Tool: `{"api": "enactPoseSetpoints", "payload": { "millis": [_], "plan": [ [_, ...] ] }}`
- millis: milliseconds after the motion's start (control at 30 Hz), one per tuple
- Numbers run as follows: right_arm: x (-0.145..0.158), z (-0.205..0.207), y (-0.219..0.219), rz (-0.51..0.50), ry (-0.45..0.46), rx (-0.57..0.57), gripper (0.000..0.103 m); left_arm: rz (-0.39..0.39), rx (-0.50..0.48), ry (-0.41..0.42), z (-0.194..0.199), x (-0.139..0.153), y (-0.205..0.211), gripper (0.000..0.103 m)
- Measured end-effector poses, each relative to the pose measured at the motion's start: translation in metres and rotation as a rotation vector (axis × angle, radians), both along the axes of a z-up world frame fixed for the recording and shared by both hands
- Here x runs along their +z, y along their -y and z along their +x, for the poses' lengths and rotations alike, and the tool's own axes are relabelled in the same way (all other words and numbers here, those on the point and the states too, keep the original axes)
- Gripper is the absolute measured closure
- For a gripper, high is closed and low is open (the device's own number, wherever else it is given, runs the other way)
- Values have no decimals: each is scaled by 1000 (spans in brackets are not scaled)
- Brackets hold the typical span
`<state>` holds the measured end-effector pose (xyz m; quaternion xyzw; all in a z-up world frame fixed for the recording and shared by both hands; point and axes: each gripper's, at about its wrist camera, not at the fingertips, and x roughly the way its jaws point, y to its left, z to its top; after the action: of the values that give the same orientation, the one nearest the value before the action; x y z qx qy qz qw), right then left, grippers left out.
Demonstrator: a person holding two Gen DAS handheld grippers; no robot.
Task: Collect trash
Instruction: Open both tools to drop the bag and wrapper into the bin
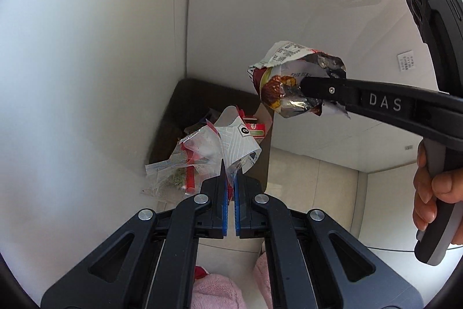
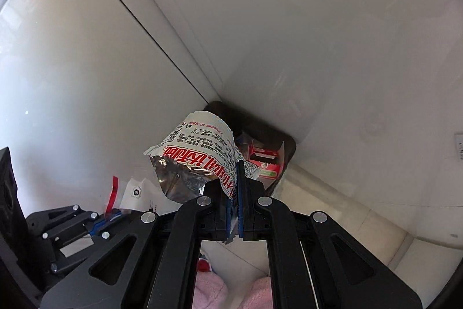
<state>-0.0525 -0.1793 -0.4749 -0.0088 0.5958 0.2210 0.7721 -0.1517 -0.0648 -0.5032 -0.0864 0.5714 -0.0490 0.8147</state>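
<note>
Both tongs are loaded: left gripper clamps clear plastic wrappers; right gripper clamps a torn foil snack bag. Centre frame, the dark bin already holds refuse. Remaining, by judgement: release both loads into it.

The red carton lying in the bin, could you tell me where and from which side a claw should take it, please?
Judging from the right wrist view, take the red carton by its upper edge, coming straight down from above: the dark bin sits tight in the wall corner, so its walls block any sideways approach.
</note>
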Motion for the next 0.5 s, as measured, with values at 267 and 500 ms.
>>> {"api": "enactPoseSetpoints", "payload": {
  "millis": [267,500],
  "plan": [
    [-12,14,-26,-24,1,11,94,-8,30,2,10,-16,-8,91],
    [-2,22,-28,-18,27,5,47,-19,78,20,12,-8,-18,71]
  ]
}}
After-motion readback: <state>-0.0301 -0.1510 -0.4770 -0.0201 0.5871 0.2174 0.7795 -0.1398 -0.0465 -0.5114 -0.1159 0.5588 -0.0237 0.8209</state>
